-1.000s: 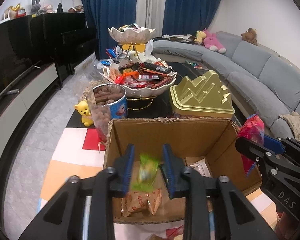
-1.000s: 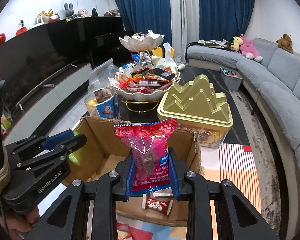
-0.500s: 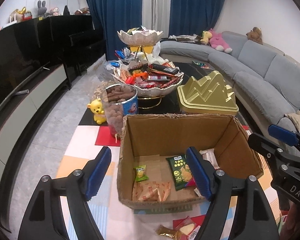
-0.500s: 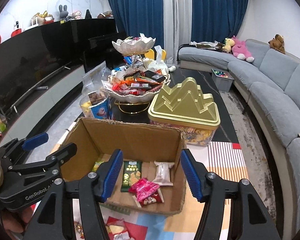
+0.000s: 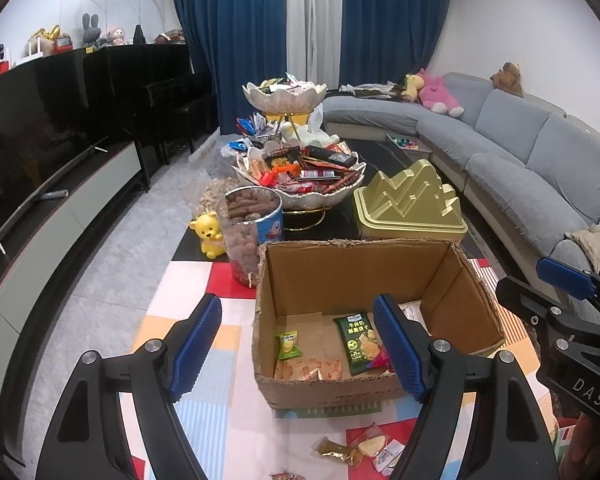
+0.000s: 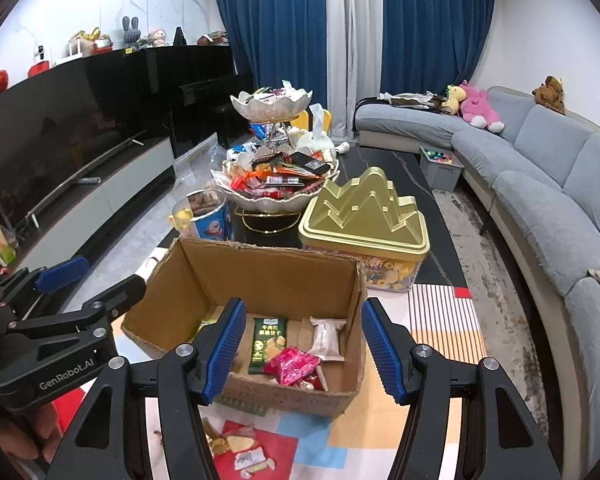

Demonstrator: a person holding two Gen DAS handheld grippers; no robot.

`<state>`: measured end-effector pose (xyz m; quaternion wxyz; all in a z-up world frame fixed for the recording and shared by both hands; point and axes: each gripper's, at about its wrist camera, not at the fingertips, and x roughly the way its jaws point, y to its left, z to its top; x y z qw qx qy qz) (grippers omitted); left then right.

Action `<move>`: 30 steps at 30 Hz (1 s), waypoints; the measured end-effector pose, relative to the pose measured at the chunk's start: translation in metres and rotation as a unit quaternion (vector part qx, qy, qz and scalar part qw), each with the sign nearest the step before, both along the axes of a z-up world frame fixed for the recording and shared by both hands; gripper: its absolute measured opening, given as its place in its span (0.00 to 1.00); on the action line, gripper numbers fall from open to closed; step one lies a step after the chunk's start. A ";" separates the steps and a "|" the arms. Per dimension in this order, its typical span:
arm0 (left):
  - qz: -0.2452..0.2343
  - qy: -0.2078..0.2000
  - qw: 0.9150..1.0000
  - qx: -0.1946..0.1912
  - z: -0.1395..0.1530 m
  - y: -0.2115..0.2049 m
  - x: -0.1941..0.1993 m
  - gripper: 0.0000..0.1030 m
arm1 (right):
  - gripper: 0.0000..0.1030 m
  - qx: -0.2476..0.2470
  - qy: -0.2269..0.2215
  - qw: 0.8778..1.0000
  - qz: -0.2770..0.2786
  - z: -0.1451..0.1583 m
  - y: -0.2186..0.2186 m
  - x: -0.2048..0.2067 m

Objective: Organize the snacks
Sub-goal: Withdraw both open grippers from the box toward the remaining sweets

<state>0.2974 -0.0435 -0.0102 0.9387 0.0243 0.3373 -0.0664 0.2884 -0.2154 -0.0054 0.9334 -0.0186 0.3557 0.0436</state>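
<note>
An open cardboard box (image 5: 360, 272) stands on the colourful mat. Inside lie a small green packet (image 5: 288, 345), a dark green packet (image 5: 358, 342) and orange-white packets (image 5: 308, 370). The right wrist view also shows a pink-red packet (image 6: 294, 366) and a pale wrapped snack (image 6: 327, 338) in the box (image 6: 268, 276). My left gripper (image 5: 298, 346) hangs open just in front of the box, nothing between its fingers. My right gripper (image 6: 303, 350) is likewise open and empty above the box's near wall. Each gripper appears in the other's view, the right gripper (image 5: 520, 278) and the left gripper (image 6: 114, 272).
Loose snack packets (image 5: 360, 450) lie on the mat before the box. Behind it stand a jar of brown snacks (image 5: 252, 232), a yellow bear figure (image 5: 210, 236), a tiered bowl heaped with snacks (image 5: 300, 184) and a gold mountain-shaped tin (image 5: 410, 204). A grey sofa (image 5: 540, 168) runs along the right.
Both grippers opened: the small green packet left the left one, the pink-red packet left the right one, and both now lie in the box. Both grippers drew back and up.
</note>
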 end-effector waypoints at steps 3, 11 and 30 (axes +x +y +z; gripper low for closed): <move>0.003 -0.001 1.000 0.002 0.002 0.003 -0.005 0.76 | 0.59 -0.001 -0.003 1.000 0.002 0.002 0.002 -0.004; 0.010 0.004 1.000 0.002 -0.001 0.010 -0.016 0.76 | 0.59 -0.003 -0.006 1.000 0.006 0.003 0.006 -0.013; 0.018 0.017 1.000 0.008 -0.022 0.027 -0.048 0.76 | 0.59 -0.015 0.002 0.999 0.028 -0.017 0.022 -0.041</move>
